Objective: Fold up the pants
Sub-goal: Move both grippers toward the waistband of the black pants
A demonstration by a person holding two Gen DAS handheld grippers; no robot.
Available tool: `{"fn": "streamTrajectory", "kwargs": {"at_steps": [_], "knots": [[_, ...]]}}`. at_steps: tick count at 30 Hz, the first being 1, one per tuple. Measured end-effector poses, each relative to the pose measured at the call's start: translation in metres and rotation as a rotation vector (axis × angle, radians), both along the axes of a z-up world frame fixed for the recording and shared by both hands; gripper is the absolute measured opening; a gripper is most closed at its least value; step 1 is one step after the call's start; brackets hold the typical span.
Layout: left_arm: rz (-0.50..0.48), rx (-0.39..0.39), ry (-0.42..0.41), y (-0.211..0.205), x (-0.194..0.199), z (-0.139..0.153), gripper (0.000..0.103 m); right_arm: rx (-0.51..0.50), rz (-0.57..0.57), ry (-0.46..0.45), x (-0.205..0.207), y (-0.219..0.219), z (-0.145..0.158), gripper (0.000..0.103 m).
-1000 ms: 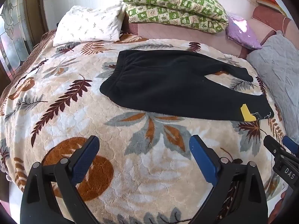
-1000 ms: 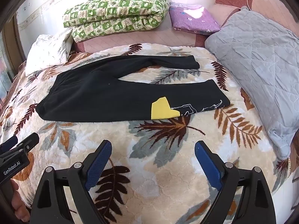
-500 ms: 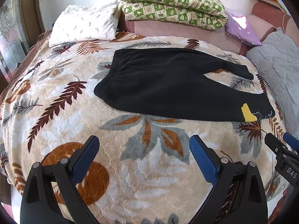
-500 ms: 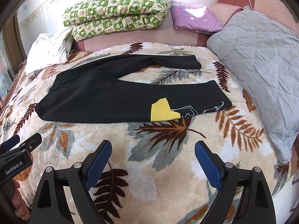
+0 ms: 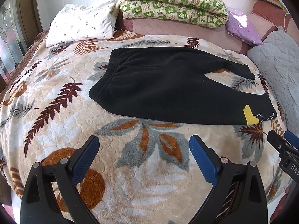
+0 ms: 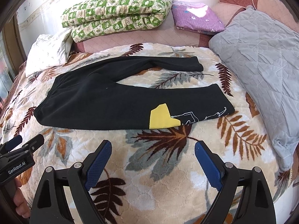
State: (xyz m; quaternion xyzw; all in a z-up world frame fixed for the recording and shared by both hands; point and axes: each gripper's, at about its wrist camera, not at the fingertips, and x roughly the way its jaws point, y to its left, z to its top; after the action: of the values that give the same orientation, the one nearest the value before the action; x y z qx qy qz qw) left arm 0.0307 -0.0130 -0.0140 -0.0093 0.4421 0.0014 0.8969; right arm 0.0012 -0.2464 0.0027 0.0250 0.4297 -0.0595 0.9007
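Black pants flat on leaf blanket, legs splayed, beyond both tongs, untouched; left tongs spread wide, empty, nearer waistband; right tongs spread wide, empty, below yellow patch.

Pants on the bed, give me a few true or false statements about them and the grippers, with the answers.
1. The pants lie spread flat on the leaf-print blanket. True.
2. The right gripper is shut on a pant leg. False: it is open and empty, short of the pants.
3. The near leg has a yellow patch. True.
4. The left gripper holds the waistband. False: it is open, over bare blanket.
5. The two legs are stacked on each other. False: they lie apart, with blanket showing between them.
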Motion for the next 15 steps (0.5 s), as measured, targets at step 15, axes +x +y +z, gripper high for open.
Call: {"fn": "streamTrajectory", "kwargs": {"at_steps": [15], "knots": [[-0.011,0.016,0.006,-0.003,0.034,0.006,0.098,-0.024,0.079,-0.032,0.031,-0.010,0.017,0.091]]}}
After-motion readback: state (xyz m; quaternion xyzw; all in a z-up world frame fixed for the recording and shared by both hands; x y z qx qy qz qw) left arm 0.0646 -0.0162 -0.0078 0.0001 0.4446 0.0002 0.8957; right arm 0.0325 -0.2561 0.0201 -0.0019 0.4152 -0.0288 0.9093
